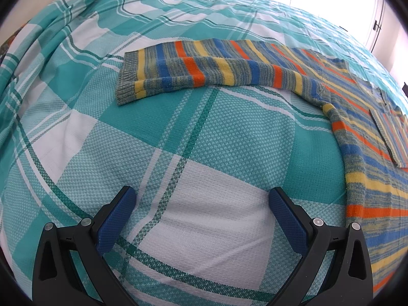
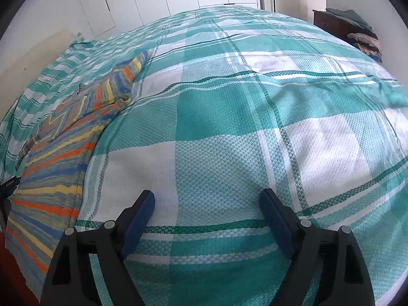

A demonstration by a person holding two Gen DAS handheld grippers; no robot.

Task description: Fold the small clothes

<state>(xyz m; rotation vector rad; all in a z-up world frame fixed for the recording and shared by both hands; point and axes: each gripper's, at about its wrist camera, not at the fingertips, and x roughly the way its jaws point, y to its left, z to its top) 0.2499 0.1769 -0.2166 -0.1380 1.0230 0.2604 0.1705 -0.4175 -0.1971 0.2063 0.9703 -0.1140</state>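
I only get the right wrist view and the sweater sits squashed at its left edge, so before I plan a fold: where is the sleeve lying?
Observer: The left view shows one sleeve stretched out flat across the sweater, its cuff pointing away.
Operator: Is the left hand-held gripper holding any of it?
Observer: No. The left hand-held gripper is open over bare bedspread, short of the sleeve.
Operator: Anything else on the knit?
Observer: A flap lies folded on the body.
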